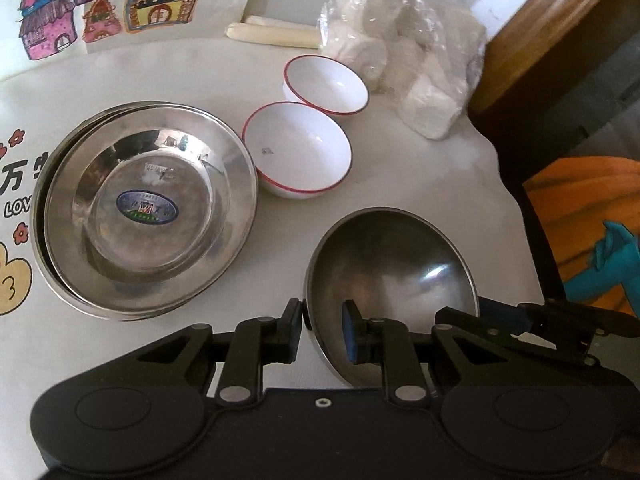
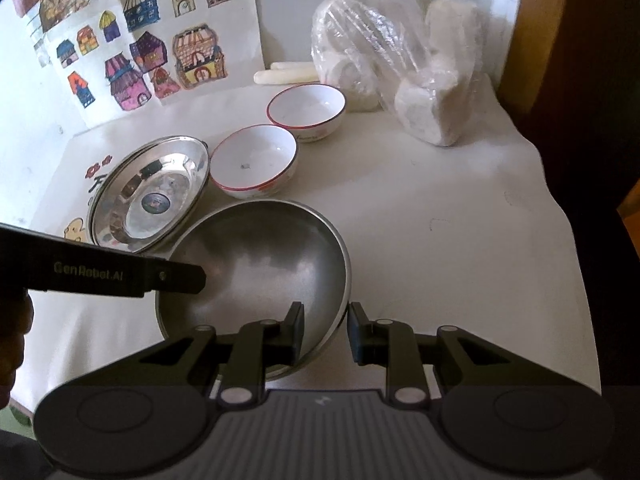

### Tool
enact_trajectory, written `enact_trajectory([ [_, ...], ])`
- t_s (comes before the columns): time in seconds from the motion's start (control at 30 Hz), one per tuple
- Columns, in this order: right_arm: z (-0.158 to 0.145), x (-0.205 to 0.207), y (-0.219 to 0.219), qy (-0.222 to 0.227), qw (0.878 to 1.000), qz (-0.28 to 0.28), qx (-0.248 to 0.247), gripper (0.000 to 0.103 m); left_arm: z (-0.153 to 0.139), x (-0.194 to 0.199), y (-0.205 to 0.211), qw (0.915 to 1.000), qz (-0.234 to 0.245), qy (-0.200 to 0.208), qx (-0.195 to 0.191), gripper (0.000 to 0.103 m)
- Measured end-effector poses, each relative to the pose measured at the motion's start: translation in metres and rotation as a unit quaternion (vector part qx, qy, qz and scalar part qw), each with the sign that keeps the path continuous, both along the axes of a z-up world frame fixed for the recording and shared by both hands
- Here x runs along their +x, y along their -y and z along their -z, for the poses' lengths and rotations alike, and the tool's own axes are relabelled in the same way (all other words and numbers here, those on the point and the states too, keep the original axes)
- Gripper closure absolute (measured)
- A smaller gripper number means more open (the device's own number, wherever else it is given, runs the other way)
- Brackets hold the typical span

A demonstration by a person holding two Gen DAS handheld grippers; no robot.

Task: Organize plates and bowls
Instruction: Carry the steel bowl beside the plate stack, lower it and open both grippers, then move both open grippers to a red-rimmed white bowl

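Note:
A dull steel bowl (image 1: 392,272) sits on the white table in front of both grippers; it also shows in the right wrist view (image 2: 260,264). My left gripper (image 1: 322,332) straddles its near left rim, jaws a little apart, one finger inside and one outside. My right gripper (image 2: 326,332) straddles its right rim the same way. Stacked shiny steel plates (image 1: 148,208) lie to the left, also in the right wrist view (image 2: 150,196). Two white red-rimmed bowls (image 1: 298,148) (image 1: 326,84) stand behind.
A plastic bag of white lumps (image 1: 404,48) sits at the back right. Two pale sticks (image 1: 272,34) lie by coloured house drawings (image 1: 104,8) on the wall. The table's right edge (image 2: 568,208) drops off. An orange and teal object (image 1: 592,236) is beyond it.

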State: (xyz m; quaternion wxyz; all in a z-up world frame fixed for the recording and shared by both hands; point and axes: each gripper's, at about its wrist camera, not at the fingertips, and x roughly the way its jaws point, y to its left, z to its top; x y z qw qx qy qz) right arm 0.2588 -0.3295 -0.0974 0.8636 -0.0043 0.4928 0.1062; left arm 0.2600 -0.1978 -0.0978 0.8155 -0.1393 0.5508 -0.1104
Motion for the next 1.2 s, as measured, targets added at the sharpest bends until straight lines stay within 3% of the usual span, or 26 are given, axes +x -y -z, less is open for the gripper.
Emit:
enact_trajectory([
  [0.33,0.007,0.029,0.016,-0.014,0.996,-0.089,0.011,0.076,-0.002,0.01,0.009,0.9977,-0.065,-0.014,0.015,0.078],
  [0.5,0.004,0.036,0.027,-0.023,0.99,-0.134,0.027,0.065,-0.011,0.003,0.008,0.9964,-0.084,-0.01,0.005,0.074],
  [0.77,-0.019,0.041,0.052,-0.017,0.988,-0.15,0.032,0.042,-0.051,-0.032,0.003,0.9881,-0.136,0.067,0.022,0.037],
  [1.2,-0.034,0.053,0.035,-0.028,0.979,-0.198,0.04,0.017,-0.068,-0.035,0.007,0.9812,-0.167,0.088,0.042,0.021],
])
